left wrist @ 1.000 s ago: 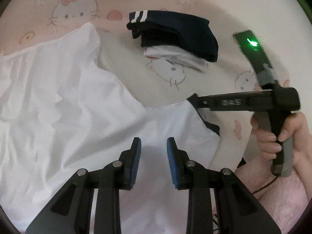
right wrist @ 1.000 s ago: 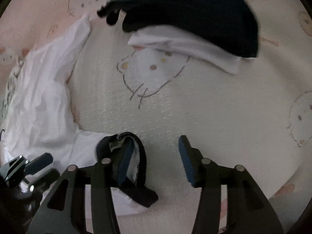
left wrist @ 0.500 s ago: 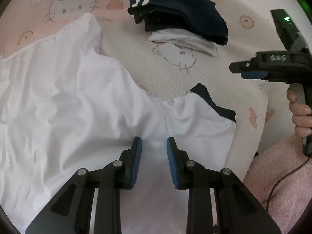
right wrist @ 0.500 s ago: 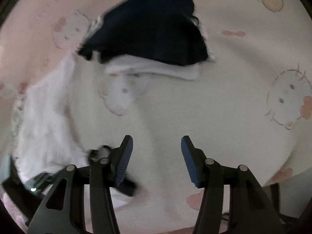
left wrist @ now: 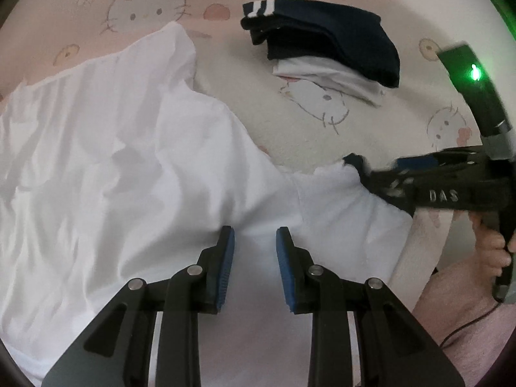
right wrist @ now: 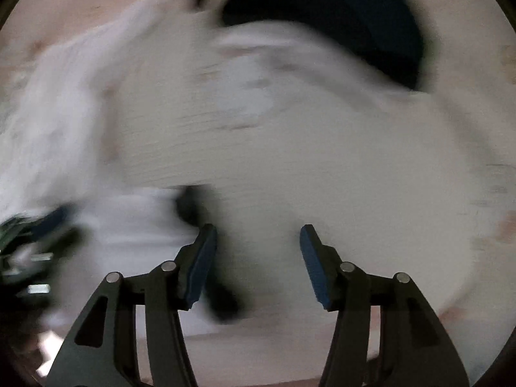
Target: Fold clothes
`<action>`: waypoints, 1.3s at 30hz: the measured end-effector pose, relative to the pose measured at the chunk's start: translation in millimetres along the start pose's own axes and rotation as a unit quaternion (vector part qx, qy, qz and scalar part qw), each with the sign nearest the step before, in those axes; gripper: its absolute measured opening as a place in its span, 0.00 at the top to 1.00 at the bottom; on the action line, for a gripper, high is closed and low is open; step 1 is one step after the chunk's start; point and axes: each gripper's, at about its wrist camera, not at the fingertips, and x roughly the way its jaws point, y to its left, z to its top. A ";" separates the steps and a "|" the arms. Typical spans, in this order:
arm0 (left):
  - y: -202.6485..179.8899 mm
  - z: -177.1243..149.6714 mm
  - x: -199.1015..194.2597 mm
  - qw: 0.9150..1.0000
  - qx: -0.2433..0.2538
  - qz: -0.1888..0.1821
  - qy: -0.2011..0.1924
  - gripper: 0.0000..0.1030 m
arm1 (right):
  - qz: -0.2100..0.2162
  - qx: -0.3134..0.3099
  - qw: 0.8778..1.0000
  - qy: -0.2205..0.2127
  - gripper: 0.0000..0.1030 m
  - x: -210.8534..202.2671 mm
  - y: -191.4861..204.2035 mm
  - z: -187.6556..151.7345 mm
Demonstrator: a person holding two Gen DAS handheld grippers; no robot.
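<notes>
A white T-shirt (left wrist: 135,167) with dark navy sleeve trim (left wrist: 354,161) lies spread and wrinkled on the bed. My left gripper (left wrist: 254,242) is open and empty, hovering over the shirt near its sleeve seam. My right gripper (right wrist: 258,242) is open; in the left wrist view it (left wrist: 387,177) reaches in from the right at the sleeve's dark cuff. The right wrist view is blurred by motion; the dark cuff (right wrist: 193,206) lies just left of its left finger. Whether the cuff is touched is unclear.
A folded stack of navy and white clothes (left wrist: 322,51) lies farther back on the Hello Kitty bedsheet (left wrist: 322,122). The person's right hand (left wrist: 490,248) holds the right gripper handle, with pink fabric (left wrist: 467,306) and a cable below it.
The right gripper had lifted away half a second ago; it has now swung back down to the sleeve's dark cuff, moving fast. The left gripper stays open over the shirt.
</notes>
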 end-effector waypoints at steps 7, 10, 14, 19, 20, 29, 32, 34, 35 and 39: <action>33.5 -10.2 -42.0 0.999 -0.040 -0.003 0.012 0.72 | 0.130 0.108 0.984 -0.046 0.50 -43.5 -18.7 -16.5; 56.9 -22.5 -57.7 0.997 -0.054 0.026 0.039 0.72 | 0.168 0.052 0.984 -0.036 0.50 -51.8 47.7 -33.2; 88.6 -52.1 -84.2 0.994 -0.087 0.041 0.050 0.72 | 0.147 0.004 0.989 0.011 0.52 -42.6 109.1 -53.7; 117.1 -91.3 -100.2 0.986 -0.084 0.112 0.094 0.70 | 0.126 -0.045 0.990 0.052 0.48 -26.2 146.2 -70.0; 124.0 -96.0 -108.1 0.985 -0.098 0.111 0.089 0.70 | 0.132 -0.052 0.988 0.054 0.49 -27.4 149.6 -70.9; 163.4 -122.2 -160.1 0.980 -0.160 0.096 0.068 0.70 | 0.175 -0.016 0.984 -0.024 0.49 -64.7 171.4 -70.3; 154.0 -132.8 -155.3 0.983 -0.138 0.090 0.082 0.70 | 0.161 -0.049 0.986 -0.014 0.49 -67.5 198.2 -85.1; 146.7 -133.7 -148.4 0.984 -0.118 0.103 0.088 0.70 | 0.156 -0.083 0.984 -0.014 0.48 -72.2 214.6 -92.3; 143.0 -133.7 -144.7 0.984 -0.108 0.110 0.091 0.70 | 0.153 -0.100 0.983 -0.018 0.47 -73.2 222.6 -93.0; 136.4 -132.7 -137.0 0.983 -0.095 0.126 0.094 0.77 | 0.158 -0.135 0.978 0.003 0.56 -60.2 243.4 -94.1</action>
